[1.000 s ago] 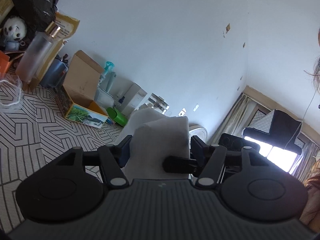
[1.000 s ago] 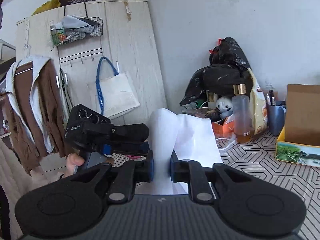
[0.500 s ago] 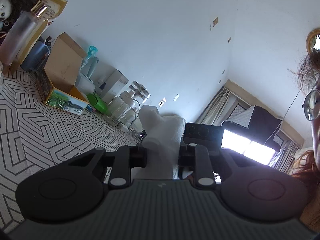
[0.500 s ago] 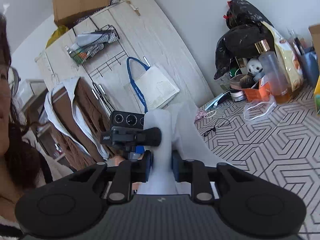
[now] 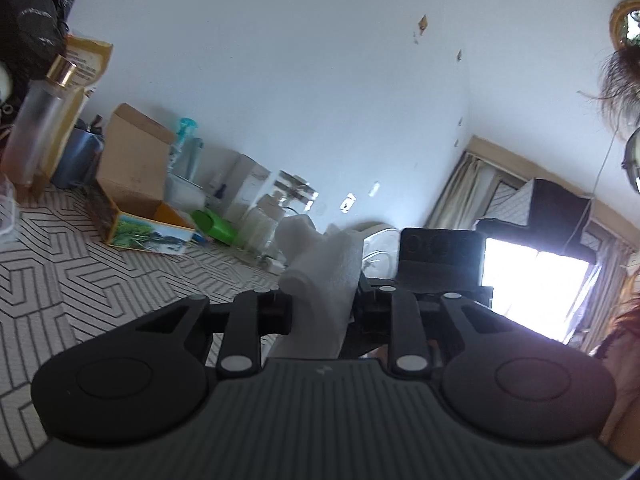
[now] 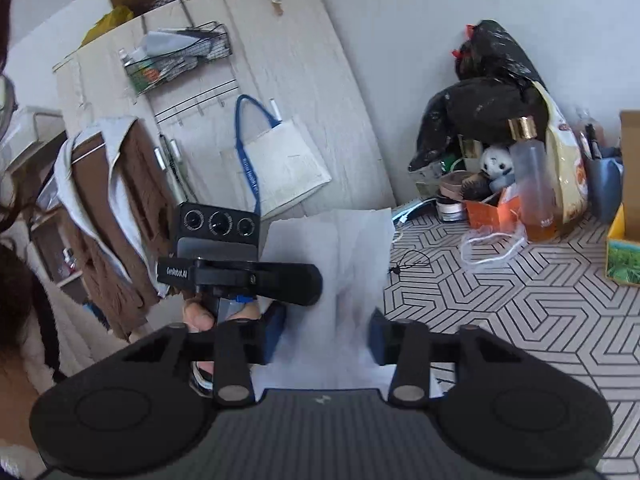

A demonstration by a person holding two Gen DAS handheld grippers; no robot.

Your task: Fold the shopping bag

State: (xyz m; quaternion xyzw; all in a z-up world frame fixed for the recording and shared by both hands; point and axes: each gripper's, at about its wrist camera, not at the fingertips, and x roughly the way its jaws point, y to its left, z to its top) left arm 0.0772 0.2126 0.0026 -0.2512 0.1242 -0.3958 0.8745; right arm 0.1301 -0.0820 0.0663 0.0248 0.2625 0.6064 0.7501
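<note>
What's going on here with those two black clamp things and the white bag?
A person is folding a white shopping bag over a patterned table, using a handheld gripper in each hand. The left gripper is pinched shut on a bunched part of the bag. The right gripper stands open, its fingers either side of the bag. The fold is not finished.

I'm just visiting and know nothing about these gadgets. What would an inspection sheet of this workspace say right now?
Surface: table with a black-lined geometric cover.
Job's things: white shopping bag, held up between both tools.
Clutter: frosted bottle, panda toy, black plastic bags, open cardboard box, green container.
Grippers: left gripper clamped on bunched bag; right gripper jaws apart, bag between them.
Cables: thin black wire on the table.
Surroundings: wardrobe with hanging tote bag, bright window.
</note>
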